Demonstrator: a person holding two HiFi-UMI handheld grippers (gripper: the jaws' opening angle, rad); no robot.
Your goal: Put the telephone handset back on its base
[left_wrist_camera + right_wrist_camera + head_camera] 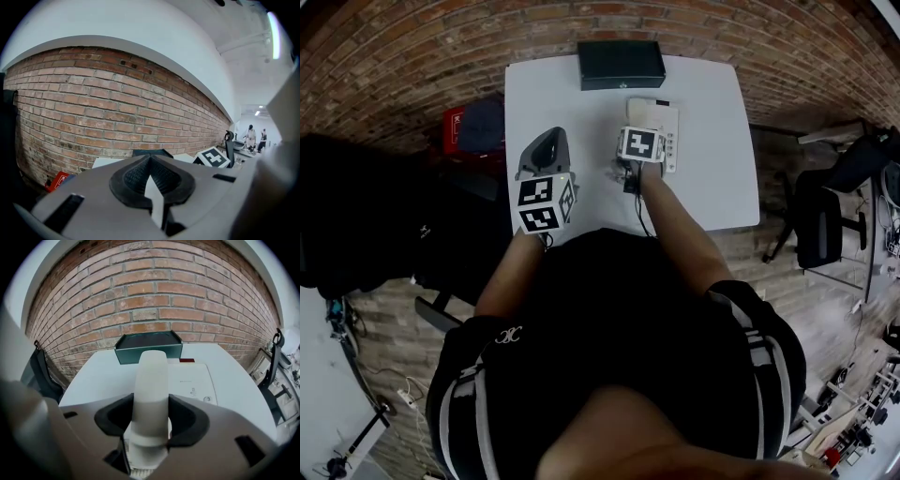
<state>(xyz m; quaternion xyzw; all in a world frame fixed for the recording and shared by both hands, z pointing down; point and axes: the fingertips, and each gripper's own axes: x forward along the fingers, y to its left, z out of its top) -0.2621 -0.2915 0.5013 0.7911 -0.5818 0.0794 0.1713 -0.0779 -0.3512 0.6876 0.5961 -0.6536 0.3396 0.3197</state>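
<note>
My right gripper (pixel 151 416) is shut on the white telephone handset (pixel 151 380), which sticks forward from between the jaws, level above the table. The white base (pixel 194 383) with its buttons lies just ahead and slightly to the right of the handset. In the head view the right gripper (pixel 639 141) hovers over the left side of the base (pixel 664 117), and its marker cube hides the handset. My left gripper (pixel 548 136) hangs over the table to the left of the base. Its dark pads (pixel 136 178) meet with nothing between them.
A dark green box (pixel 621 64) stands at the far edge of the white table (pixel 712 169), just behind the base. A brick wall rises beyond. An office chair (pixel 820 220) stands right of the table. A red item (pixel 455 122) lies on the floor at left.
</note>
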